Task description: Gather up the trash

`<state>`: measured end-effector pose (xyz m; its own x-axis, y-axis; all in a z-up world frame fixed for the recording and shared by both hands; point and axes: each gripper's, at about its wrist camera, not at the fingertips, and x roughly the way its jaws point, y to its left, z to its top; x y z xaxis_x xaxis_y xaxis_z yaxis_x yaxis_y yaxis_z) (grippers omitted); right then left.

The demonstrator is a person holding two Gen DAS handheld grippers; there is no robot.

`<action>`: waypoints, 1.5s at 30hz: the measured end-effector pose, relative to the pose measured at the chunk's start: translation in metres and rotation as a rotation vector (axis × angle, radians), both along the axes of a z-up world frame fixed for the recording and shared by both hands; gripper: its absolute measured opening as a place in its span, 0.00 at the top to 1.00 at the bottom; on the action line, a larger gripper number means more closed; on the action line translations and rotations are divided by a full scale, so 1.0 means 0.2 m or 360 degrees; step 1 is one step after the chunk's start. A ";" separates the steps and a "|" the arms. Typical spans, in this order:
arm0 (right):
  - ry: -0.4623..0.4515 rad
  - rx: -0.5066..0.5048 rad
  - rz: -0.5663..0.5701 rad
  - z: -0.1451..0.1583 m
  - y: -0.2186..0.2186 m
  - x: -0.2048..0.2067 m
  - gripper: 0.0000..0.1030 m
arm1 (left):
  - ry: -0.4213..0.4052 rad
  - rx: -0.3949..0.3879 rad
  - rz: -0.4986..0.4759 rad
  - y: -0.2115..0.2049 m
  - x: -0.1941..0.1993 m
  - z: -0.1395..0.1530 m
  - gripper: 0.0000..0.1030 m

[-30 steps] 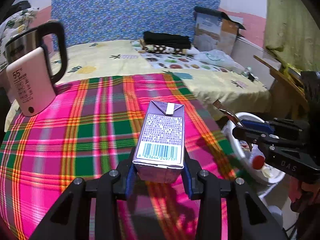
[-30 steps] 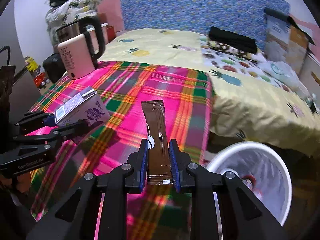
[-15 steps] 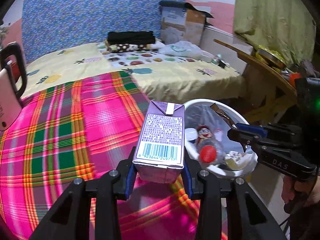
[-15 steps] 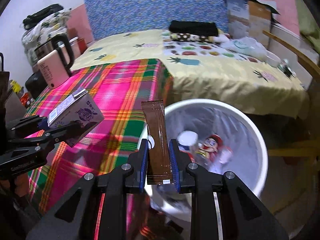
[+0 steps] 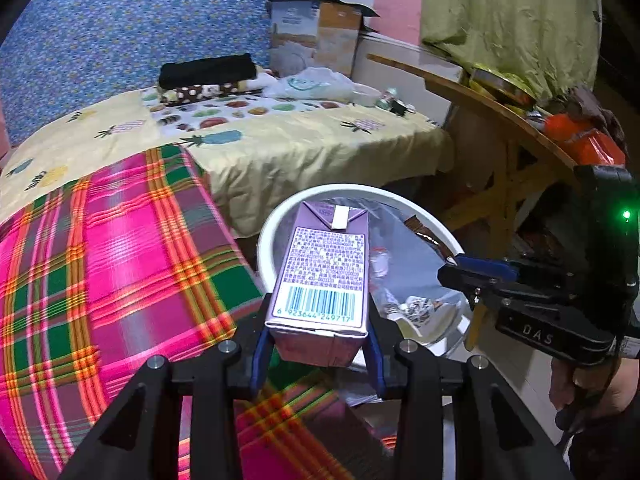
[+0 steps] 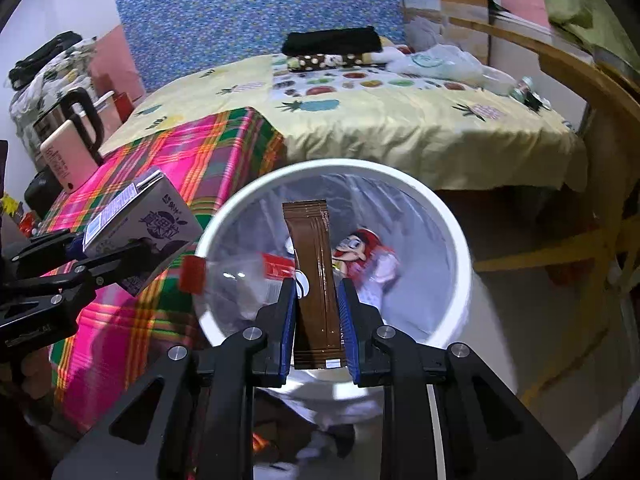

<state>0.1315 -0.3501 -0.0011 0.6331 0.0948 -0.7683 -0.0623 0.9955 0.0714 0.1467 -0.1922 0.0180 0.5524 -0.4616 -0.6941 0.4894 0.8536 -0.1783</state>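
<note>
While angled down over the bin (image 6: 448, 216), left tool (image 5: 318, 344) pinching carton (image 5: 324, 268), right tool (image 6: 318, 320) pinching wrapper (image 6: 316, 280).

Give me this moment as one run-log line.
left gripper: shut on purple drink carton | right gripper: shut on brown sachet | both over white trash bin | nothing released

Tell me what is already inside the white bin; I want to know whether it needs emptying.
The white bin has a clear liner holding a cartoon-printed bottle and a red-and-white wrapper. The brown sachet in the right tongs covers the middle, so its depth stays unseen.
</note>
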 end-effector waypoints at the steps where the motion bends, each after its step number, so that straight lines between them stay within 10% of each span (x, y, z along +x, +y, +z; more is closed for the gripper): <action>1: 0.0009 0.0003 -0.0008 -0.01 -0.01 0.00 0.79 | 0.0006 0.0000 -0.0013 -0.02 0.01 0.00 0.61; 23: 0.0059 0.0055 -0.0073 -0.09 -0.08 -0.01 0.76 | 0.0020 0.0050 -0.0040 -0.14 0.15 -0.06 0.46; 45: -0.0153 0.0009 -0.0051 0.09 0.19 -0.36 0.60 | -0.0112 0.0079 0.0188 0.19 -0.27 0.05 0.45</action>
